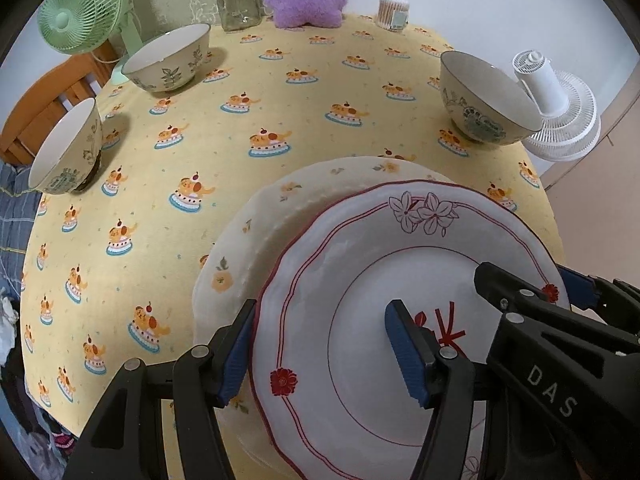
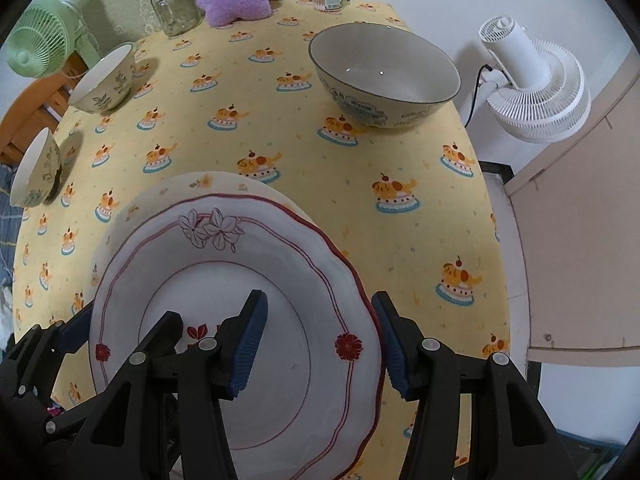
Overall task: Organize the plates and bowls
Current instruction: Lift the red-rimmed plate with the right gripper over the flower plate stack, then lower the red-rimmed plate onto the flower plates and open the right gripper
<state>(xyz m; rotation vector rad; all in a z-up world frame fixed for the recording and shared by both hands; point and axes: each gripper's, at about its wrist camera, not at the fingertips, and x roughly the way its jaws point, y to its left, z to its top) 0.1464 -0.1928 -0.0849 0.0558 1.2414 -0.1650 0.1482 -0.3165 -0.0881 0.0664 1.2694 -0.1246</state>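
Two claws, left and right, both spread, straddle the red-trimmed white plate stacked on the fruit-patterned cream plate; gathering bowls likely follows.

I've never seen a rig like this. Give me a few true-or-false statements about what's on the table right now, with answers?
1. The red-trimmed plate lies over the fruit-patterned plate. True.
2. Four bowls stand on the tablecloth. False: three.
3. The left gripper and right gripper each straddle the upper plate's rim. True.
4. The glass jar has no lid. False: a dark lid is on.
5. The large bowl holds food. False: it looks empty.
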